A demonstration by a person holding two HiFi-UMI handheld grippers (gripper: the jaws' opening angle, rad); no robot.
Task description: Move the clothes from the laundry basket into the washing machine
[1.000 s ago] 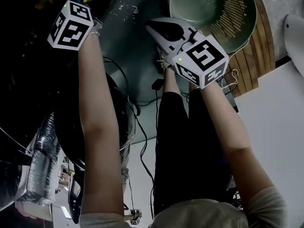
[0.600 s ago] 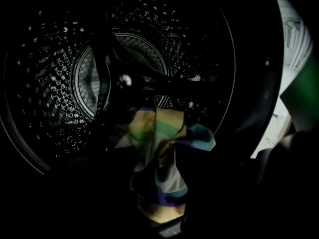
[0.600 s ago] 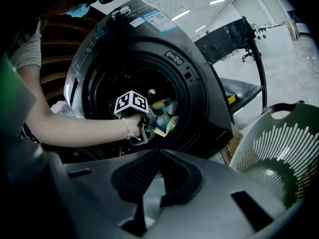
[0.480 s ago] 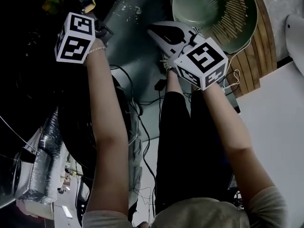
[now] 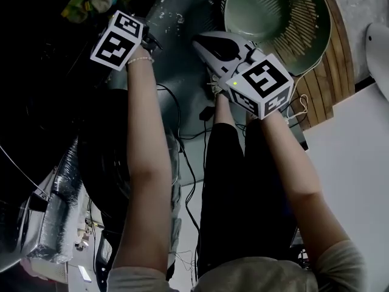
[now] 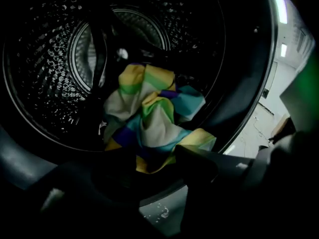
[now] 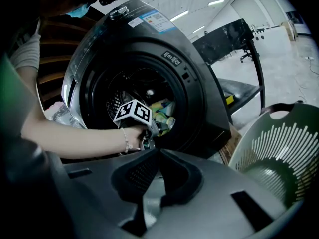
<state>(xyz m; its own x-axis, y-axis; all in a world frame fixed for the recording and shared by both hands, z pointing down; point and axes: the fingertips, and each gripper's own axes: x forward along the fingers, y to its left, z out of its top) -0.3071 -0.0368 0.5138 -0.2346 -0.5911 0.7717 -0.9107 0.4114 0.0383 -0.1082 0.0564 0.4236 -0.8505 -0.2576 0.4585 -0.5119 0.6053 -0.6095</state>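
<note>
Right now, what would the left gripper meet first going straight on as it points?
Probably the multicoloured cloth in the washer drum, though depth is unclear. The left gripper has just been opening its jaws; they press on nothing.

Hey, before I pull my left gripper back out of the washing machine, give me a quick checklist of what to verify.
1. Has the left gripper let go: ok. Its jaws have just been opening, they stand apart, and the pads press on nothing.
2. Is the colourful cloth inside the drum: ok.
3. Is the cloth clear of the door rim: cannot tell. Its yellow corner lies close to the front edge.
4. Is the right gripper free: ok. Its jaws are together and empty.
5. Is the laundry basket emptied: ok. No clothes show in it.
</note>
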